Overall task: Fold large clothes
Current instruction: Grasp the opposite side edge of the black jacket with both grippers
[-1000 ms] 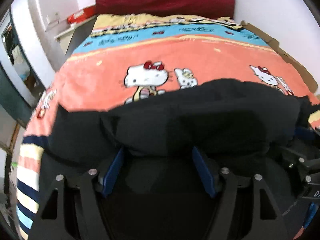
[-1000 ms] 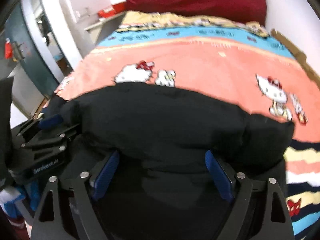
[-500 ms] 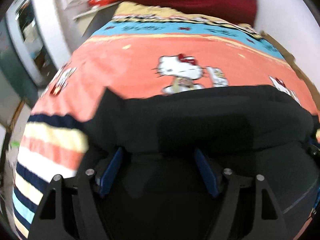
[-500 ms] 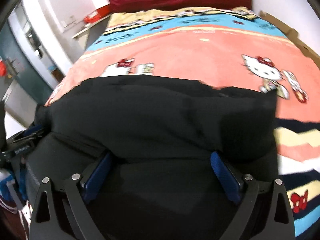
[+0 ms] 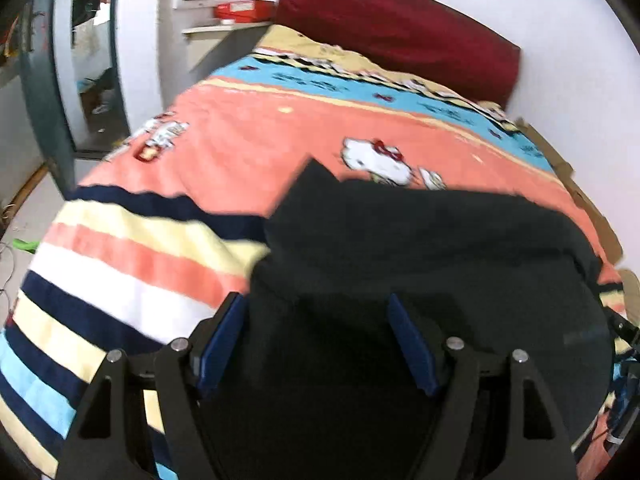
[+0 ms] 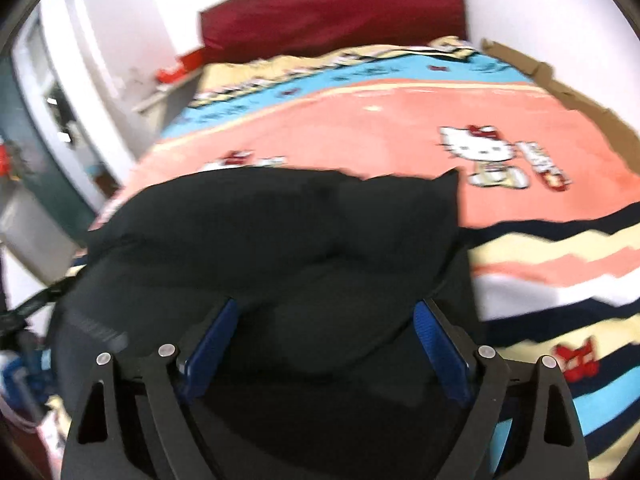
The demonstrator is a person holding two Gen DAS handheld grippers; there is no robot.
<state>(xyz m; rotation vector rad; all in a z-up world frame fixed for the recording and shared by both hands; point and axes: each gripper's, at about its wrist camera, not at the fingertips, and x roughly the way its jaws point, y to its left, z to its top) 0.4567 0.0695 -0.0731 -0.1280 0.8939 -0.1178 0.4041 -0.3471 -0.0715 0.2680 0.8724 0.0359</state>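
Observation:
A large black garment lies bunched on the near part of the bed, also in the right wrist view. My left gripper has its blue pads wide apart, with black cloth lying between and over the fingertips. My right gripper also stands wide apart, with blue pads at either side of the cloth. The cloth hides the fingertips of both. Part of the right gripper shows at the right edge of the left wrist view.
The bed carries an orange, blue and striped cartoon-cat blanket. A dark red headboard cushion stands against the far wall. A shelf with a red box and a doorway are at the left. Cardboard lines the right side.
Both views have swung apart, the left gripper toward the left and the right toward the right. The garment now lies lower and flatter on the blanket. Both jaws stay wide apart.

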